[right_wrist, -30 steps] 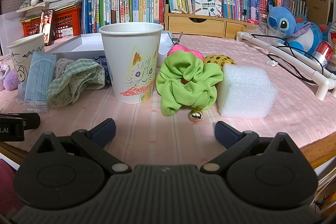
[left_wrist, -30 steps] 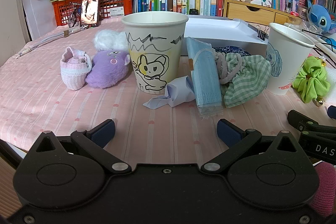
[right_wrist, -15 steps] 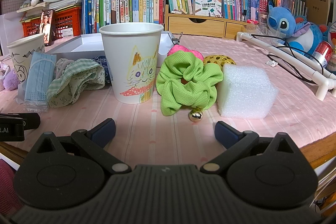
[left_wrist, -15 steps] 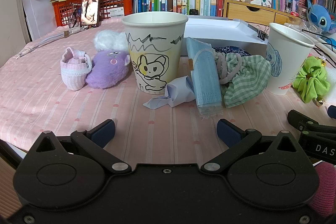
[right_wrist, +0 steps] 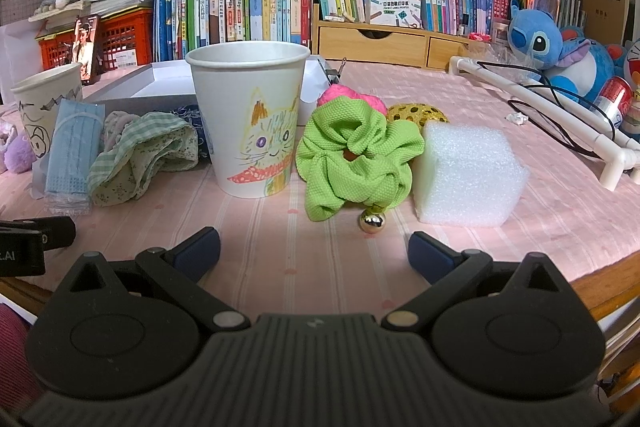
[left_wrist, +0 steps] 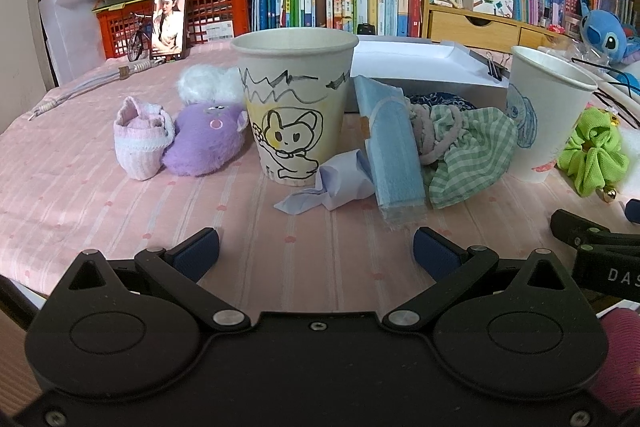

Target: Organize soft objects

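My left gripper (left_wrist: 316, 251) is open and empty, low over the pink cloth in front of a paper cup with a rabbit drawing (left_wrist: 295, 103). Left of that cup lie a purple plush (left_wrist: 204, 143) and a pink knitted sock (left_wrist: 138, 139). To the cup's right sit crumpled white paper (left_wrist: 340, 179), a blue face mask (left_wrist: 394, 151) and green checked cloth (left_wrist: 468, 151). My right gripper (right_wrist: 314, 251) is open and empty before a cat-drawing cup (right_wrist: 250, 115), a green scrunchie (right_wrist: 356, 155) with a gold bell (right_wrist: 372, 222) and a white foam block (right_wrist: 468, 179).
A white box (left_wrist: 416, 67) stands behind the cups, with bookshelves (right_wrist: 256, 3), a red crate (left_wrist: 216, 15) and a wooden drawer unit (right_wrist: 384, 43) at the back. A white pipe frame with cables (right_wrist: 560, 107) and blue plush toys (right_wrist: 560, 59) sit right. The table edge (right_wrist: 600, 279) is near right.
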Motion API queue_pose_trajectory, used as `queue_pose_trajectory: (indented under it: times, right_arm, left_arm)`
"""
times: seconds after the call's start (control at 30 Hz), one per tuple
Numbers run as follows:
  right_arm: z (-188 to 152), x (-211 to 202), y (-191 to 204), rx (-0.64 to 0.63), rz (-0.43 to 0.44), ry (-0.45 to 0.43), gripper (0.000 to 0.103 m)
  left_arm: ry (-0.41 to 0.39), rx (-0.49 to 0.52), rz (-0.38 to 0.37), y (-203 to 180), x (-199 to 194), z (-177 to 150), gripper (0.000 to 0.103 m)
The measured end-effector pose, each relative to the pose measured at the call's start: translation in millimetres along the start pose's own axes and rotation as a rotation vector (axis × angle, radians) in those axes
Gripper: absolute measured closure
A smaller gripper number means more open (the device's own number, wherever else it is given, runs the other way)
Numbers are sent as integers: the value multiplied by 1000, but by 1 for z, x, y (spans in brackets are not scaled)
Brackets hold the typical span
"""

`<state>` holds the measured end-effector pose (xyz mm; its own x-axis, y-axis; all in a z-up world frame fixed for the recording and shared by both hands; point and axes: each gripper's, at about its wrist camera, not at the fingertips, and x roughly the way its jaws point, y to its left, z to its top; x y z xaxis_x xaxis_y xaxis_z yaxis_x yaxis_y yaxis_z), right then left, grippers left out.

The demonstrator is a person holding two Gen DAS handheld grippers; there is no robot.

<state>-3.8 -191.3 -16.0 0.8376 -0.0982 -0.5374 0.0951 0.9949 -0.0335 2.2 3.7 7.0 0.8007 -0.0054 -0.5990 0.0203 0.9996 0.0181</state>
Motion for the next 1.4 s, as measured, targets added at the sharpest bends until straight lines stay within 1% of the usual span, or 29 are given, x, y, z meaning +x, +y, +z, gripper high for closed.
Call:
queue_pose_trajectory:
  times: [0.23,0.4,0.5,0.6,0.67,0.7,0.77,0.8,0.87,0.93,1.03,1.13,1.2,1.27,1.4]
  right_arm:
    - [-4,0,-3,2,9,-13,0]
    - [-11,-3,-7,-6,35,-62,0]
    - [-11,-6,-9,-14,61,-89,0]
    - [-11,-14,-10,-37,60,-153,3]
    - [-10,-19,-11,-46,50,-195,7]
    - [-9,-21,-12,-44,42,-209,8]
    - [-6,-22,-14,-42,33,-236,13]
    - [-5,-23,-14,-46,30,-251,13]
    - [-3,-22,-13,-63,15,-268,17]
    - [-2,-20,-11,-82,-6,-274,21]
    - [-2,-15,-8,-103,-24,-274,27]
    - [-2,-10,-7,-120,-36,-269,27]
    - [-2,-8,-7,-128,-40,-266,27]
    - [-2,-5,-6,-136,-42,-262,29]
    - [-2,-1,-5,-152,-44,-259,33]
  left_arm:
    - [-28,2,-18,3,5,-2,0]
    - [-53,-3,-56,4,-2,-2,7]
    - [-106,-8,-65,2,-11,2,9]
    - [-167,-18,-80,1,-21,9,12]
    - [-194,-27,-88,0,-25,12,21]
    - [-201,-32,-92,0,-27,13,23]
    - [-213,-42,-103,0,-30,16,36]
    - [-213,-45,-108,-1,-31,17,40]
    - [-202,-54,-125,-3,-31,20,53]
    - [-196,-62,-144,-5,-29,21,58]
    - [-181,-56,-149,-11,-21,22,62]
    - [-158,-71,-138,-14,-11,23,64]
    - [-154,-83,-128,-15,-5,24,68]
    - [-155,-84,-123,-16,-2,25,78]
    - [-151,-90,-135,-18,1,28,83]
